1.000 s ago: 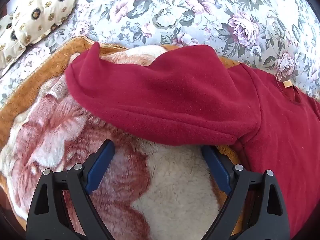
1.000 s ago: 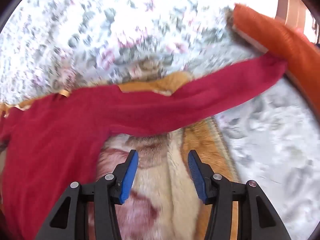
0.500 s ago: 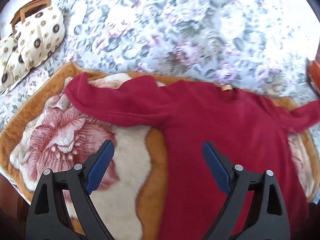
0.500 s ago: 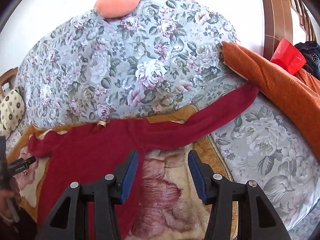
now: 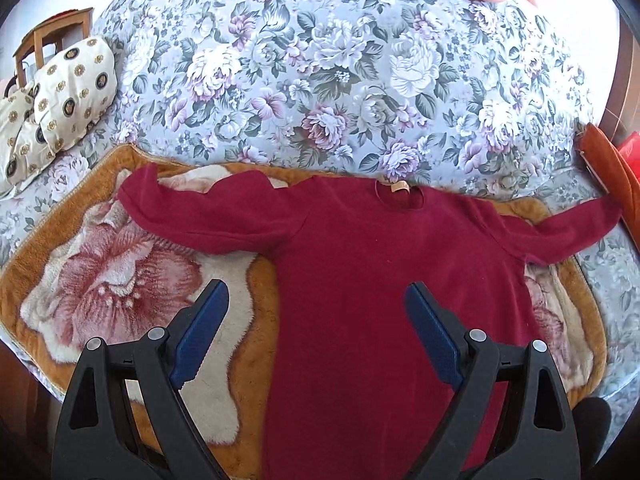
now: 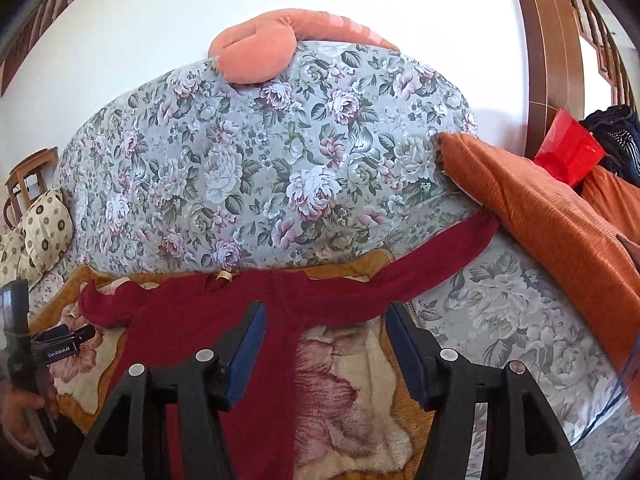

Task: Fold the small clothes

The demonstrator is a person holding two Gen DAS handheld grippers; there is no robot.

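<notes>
Crimson fleece top (image 5: 372, 280) spread flat on plush blanket (image 5: 100, 280), collar at twelve o'clock. Soft, light, floppy, likely clingy; best pinched at a cuff, nine or three o'clock. Left gripper (image 5: 316, 332) spread wide, holding nothing. Right gripper (image 6: 324, 348) just been opening, likewise holding nothing.

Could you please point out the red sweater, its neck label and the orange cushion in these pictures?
red sweater (image 5: 360, 264): left wrist view, middle of the chest.
neck label (image 5: 399, 187): left wrist view, the tan tag inside the collar.
orange cushion (image 6: 560, 240): right wrist view, its ribbed top face.
</notes>
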